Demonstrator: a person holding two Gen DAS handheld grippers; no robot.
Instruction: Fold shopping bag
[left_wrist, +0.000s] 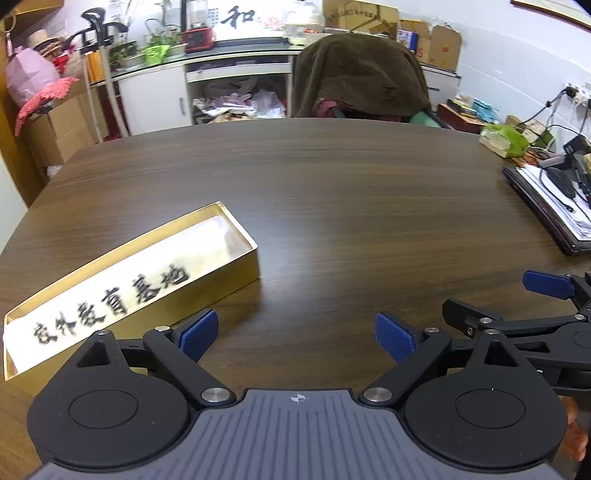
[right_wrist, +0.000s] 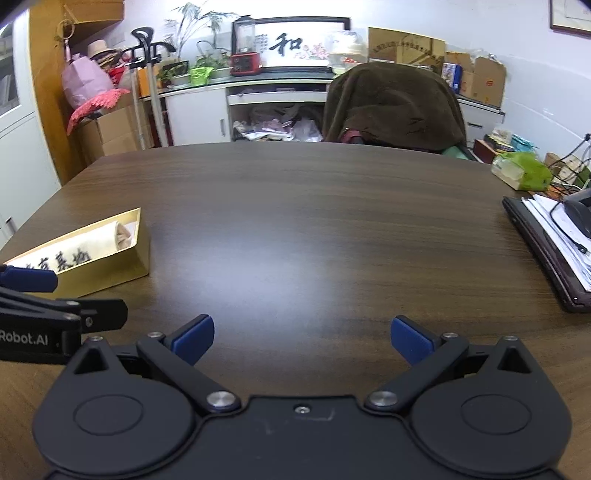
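Both tools stand side by side, low over the dark wooden counter (right_wrist: 295, 221). The left tool (left_wrist: 297, 334) and the right tool (right_wrist: 303, 338) are each spread wide and grip nothing. No shopping bag shows in either view. A gold tray (left_wrist: 236, 273) holding a lettered white sheet (left_wrist: 110, 295) lies left.

Both wrist cameras sit low and close above the dark wooden bench (left_wrist: 332, 192), looking forward between their own tongs toward the draped chair (right_wrist: 391, 107). They share the gold box (left_wrist: 140, 280) at left and the binder (right_wrist: 543, 251) at right.
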